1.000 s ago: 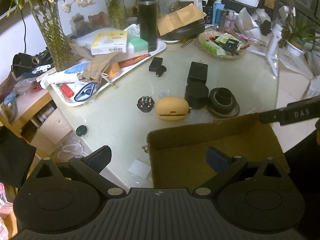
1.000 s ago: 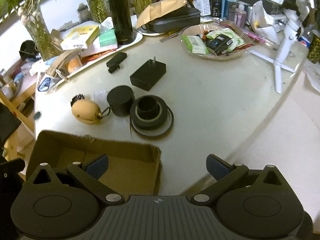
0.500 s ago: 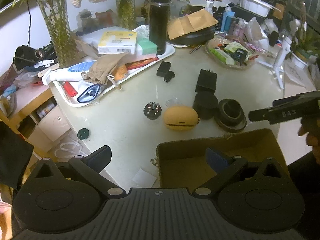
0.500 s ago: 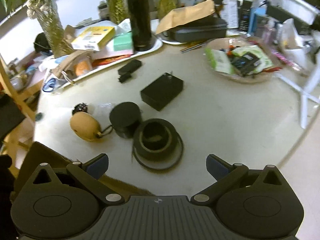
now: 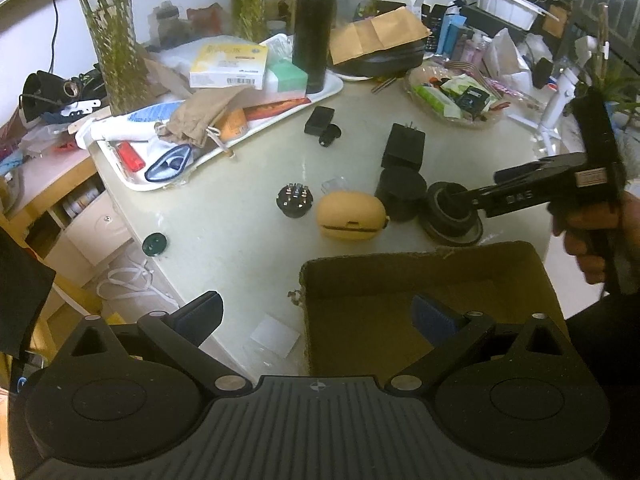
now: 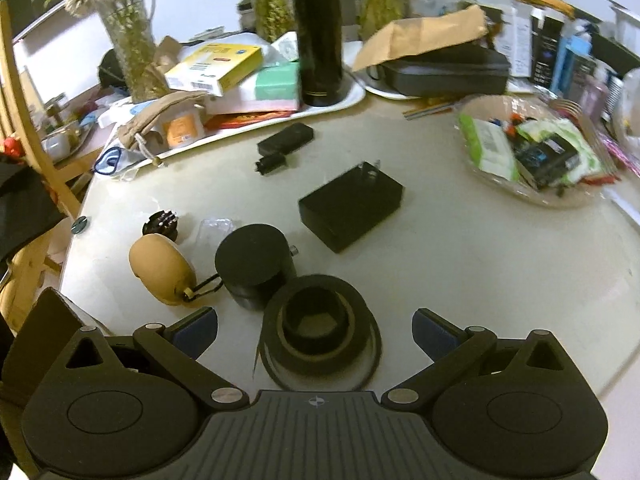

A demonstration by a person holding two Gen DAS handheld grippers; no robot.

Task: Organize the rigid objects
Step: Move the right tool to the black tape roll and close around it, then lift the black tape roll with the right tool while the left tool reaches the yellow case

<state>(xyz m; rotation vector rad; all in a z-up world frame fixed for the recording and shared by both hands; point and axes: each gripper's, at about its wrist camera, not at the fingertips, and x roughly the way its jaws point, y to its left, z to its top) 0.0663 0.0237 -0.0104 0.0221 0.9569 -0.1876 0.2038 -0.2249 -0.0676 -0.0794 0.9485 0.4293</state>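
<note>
An open cardboard box sits at the table's near edge; its corner shows in the right wrist view. My left gripper is open and empty, its right finger over the box. My right gripper is open, its fingers either side of a black ring-shaped roll on the table; it also reaches over that roll in the left wrist view. Beside the roll lie a black cylinder, a yellow oval case, a black plug adapter, a round pin connector and a small black device.
A white tray with boxes, a pouch and a black flask runs along the back left. A glass dish of packets stands at the right. Vases of plants line the back. A green cap lies near the table's left edge.
My right gripper has moved forward and down until its open fingers flank the black roll. My left gripper has shifted slightly; the box stays beneath it.
</note>
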